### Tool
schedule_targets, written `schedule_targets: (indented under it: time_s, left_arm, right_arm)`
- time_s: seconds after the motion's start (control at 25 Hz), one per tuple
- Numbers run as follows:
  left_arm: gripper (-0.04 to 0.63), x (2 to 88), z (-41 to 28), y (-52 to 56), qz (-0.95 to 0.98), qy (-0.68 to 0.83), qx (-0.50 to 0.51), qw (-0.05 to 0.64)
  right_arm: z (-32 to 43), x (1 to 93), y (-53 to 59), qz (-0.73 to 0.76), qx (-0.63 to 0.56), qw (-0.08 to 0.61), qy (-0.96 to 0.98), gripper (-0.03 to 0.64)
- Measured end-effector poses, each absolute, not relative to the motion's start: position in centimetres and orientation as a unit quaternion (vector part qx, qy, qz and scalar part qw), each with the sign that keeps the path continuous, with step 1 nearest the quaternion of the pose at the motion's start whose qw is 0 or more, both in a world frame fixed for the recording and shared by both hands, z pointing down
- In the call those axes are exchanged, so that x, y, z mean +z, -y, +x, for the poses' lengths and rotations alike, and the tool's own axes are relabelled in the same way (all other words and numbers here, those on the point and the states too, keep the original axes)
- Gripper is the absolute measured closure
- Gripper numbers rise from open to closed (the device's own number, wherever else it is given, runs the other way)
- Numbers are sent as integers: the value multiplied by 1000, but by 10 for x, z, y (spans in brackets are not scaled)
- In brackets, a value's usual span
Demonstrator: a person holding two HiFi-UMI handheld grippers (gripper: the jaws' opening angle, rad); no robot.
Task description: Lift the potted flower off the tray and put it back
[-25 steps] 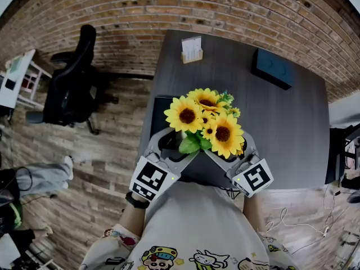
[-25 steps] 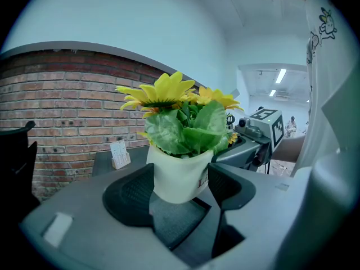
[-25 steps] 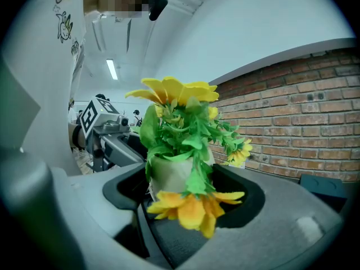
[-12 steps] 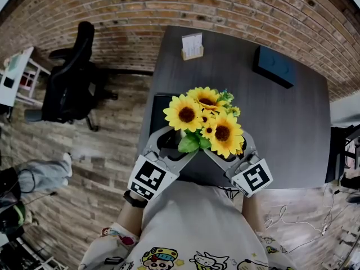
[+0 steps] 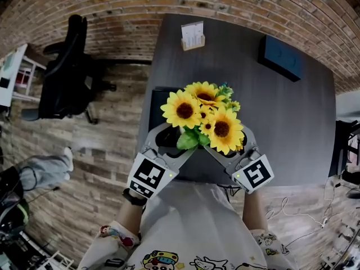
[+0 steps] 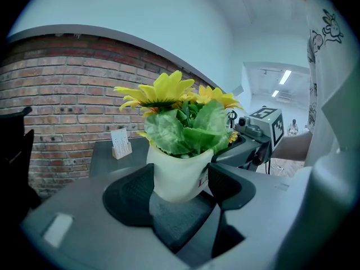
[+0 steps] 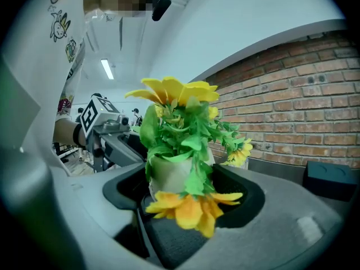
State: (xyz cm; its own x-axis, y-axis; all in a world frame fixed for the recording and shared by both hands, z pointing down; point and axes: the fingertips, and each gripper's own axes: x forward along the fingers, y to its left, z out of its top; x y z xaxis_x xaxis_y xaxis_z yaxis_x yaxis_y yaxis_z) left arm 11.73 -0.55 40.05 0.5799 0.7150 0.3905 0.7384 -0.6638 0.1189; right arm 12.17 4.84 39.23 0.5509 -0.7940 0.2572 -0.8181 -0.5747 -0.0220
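- While your left claw (image 6: pixel 180 184) pointed in from the near-left corner, its jaws stood wide and pressed on both flanks of the potted flower (image 6: pixel 177 170) at its white pot, so the pot lay dead ahead of it, seated deep between the pads.
- Between your two claws the potted flower stood upright, its long axis vertical and its blooms fanned out above both sets of jaws. It was over the dark tray (image 5: pixel 159 97) on the grey surface (image 5: pixel 275 117), though no view showed whether its base had cleared the tray.
- On the right, your right claw (image 7: pixel 185 190) pointed in from the near-right corner, its jaws equally wide and closed on the same pot, with leaves and one drooping bloom hanging over the gap.
- Neither hand was nearer: both met the pot at matching reach, angled toward each other. By my judgement, the coming move had to run straight along that upright axis with both claws together, or the pot would tilt.
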Motion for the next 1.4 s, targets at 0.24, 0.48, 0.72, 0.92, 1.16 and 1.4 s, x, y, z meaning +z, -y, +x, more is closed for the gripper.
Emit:
schedule_targets:
  time_s: [0.24, 0.48, 0.72, 0.92, 1.16, 1.4]
  left_arm:
    - [288, 392, 116, 7, -886, 411, -215, 28]
    - [288, 390, 115, 10, -885, 405, -227, 37]
    - [288, 376, 111, 6, -887, 397, -231, 40]
    - [288, 364, 108, 7, -885, 396, -244, 30]
    - [288, 375, 110, 7, -883, 393, -255, 29]
    - [288, 388, 111, 6, -882, 391, -262, 29]
  right_arm:
    - [119, 384, -46, 879, 130, 48, 457, 265]
    - [120, 383, -44, 879, 131, 32, 458, 265]
    - [117, 368, -47, 875, 120, 35, 468, 266]
    - [114, 356, -46, 872, 136, 35, 470, 267]
    - [117, 366, -46, 870, 142, 31, 472, 267]
    - [118, 374, -44, 866, 131, 43, 481, 267]
